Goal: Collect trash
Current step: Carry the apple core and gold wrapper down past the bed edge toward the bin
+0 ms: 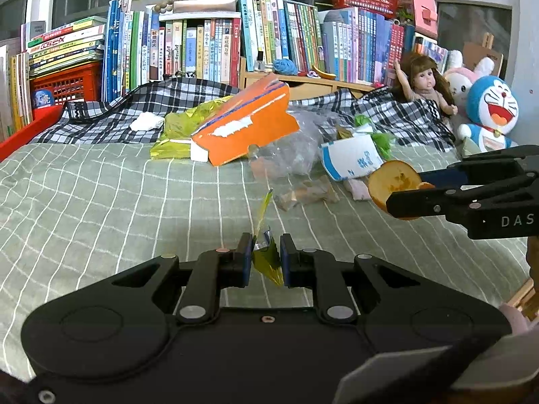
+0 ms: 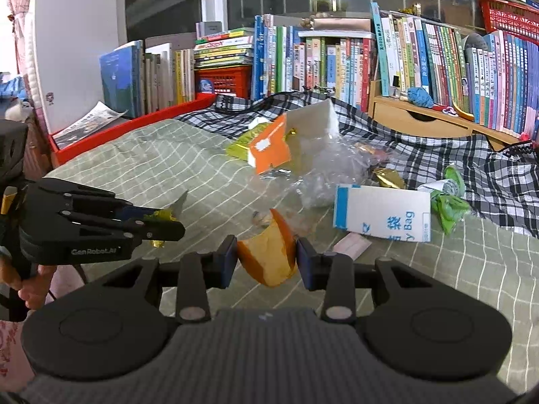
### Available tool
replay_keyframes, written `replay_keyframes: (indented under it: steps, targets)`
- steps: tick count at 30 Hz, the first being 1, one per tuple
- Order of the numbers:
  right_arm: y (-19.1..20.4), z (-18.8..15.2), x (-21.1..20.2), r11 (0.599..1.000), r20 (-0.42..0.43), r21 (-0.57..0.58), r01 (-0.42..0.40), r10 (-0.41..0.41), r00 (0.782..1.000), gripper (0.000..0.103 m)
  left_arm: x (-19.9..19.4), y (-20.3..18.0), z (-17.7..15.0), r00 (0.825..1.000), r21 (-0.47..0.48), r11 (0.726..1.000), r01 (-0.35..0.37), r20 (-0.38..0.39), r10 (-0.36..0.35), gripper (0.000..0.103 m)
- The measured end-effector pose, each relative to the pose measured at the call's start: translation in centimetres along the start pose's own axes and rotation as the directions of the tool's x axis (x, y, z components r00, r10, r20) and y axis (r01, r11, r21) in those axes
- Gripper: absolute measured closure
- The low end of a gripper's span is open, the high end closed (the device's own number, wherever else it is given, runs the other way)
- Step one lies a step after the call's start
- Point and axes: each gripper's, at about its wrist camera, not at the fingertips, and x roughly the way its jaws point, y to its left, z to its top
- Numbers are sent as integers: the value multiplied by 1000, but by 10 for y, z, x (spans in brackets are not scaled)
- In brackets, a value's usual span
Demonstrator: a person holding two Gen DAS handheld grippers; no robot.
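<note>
The bed (image 1: pixel 101 202), under a green grid sheet, fills both views, with a checked blanket (image 1: pixel 141 111) bunched along its far edge at 12 o'clock and a wall of books (image 1: pixel 209 47) behind that. In the left wrist view the trash lies in a loose heap from 12 to 2 o'clock: an orange carton (image 1: pixel 249 131) tilted up on a yellow-green foil bag (image 1: pixel 178 131), a crumpled clear plastic bag (image 1: pixel 296 148) just beside it, and a white and blue paper bag (image 1: pixel 350 160) at 2 o'clock. A doll (image 1: pixel 424 84) and plush toys (image 1: pixel 488 107) sit near the bed's corner at 2 o'clock. The left gripper (image 1: pixel 266 256), at 6 o'clock in its own view, is pinched narrow on a yellow-green wrapper (image 1: pixel 266 259), a strip of it sticking up past the fingertips. The right gripper (image 2: pixel 266 256) stands about half open, its pads clamped on an orange peel (image 2: pixel 269 256), held clear of the sheet; in the left view the peel shows at 3 o'clock.
</note>
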Motion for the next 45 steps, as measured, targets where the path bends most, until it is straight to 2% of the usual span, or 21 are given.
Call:
replay_keyframes:
  steps: [23, 31, 45]
  targets:
    - [51, -41, -52, 998, -3, 1, -69, 69, 998, 58, -73, -15, -37, 999, -1, 999, 53, 3, -53, 86]
    - [65, -63, -64, 997, -43, -6, -81, 81, 996, 58, -101, -14, -50, 996, -2, 996, 87, 3, -87, 86]
    - [92, -87, -63, 991, -108, -13, -134, 131, 985, 58, -120, -17, -89, 991, -17, 993, 117, -66, -118, 85]
